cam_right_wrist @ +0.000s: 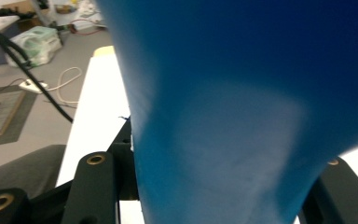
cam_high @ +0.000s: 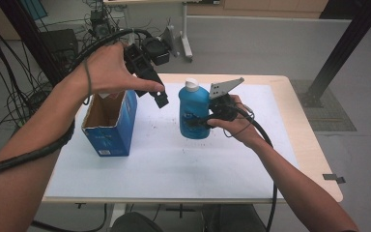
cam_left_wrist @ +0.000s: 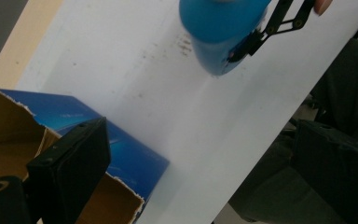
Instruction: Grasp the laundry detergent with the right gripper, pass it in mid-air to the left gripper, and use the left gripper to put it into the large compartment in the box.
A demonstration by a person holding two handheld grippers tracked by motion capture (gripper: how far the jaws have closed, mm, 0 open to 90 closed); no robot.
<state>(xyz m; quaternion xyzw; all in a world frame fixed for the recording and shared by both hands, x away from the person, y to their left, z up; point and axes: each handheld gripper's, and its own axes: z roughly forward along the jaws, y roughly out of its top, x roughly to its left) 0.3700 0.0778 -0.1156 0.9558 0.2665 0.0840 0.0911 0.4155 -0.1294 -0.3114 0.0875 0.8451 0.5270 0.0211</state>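
A blue bottle with a white cap stands upright in the middle of the white-covered table. My right gripper is shut on its lower body from the right, and the blue bottle sits between its jaws in the right gripper view. An open-topped blue cardboard box stands to the left. My left gripper hangs in the air over the box's right edge, pointing down and right, jaws apart with nothing between them. In the left gripper view one black finger hangs over the box, with the bottle farther off.
The table's wooden edge runs along the right. A black frame post rises at the far right. Cables and gear crowd the floor at left, and another table's leg stands behind. Thick cables trail from both grippers.
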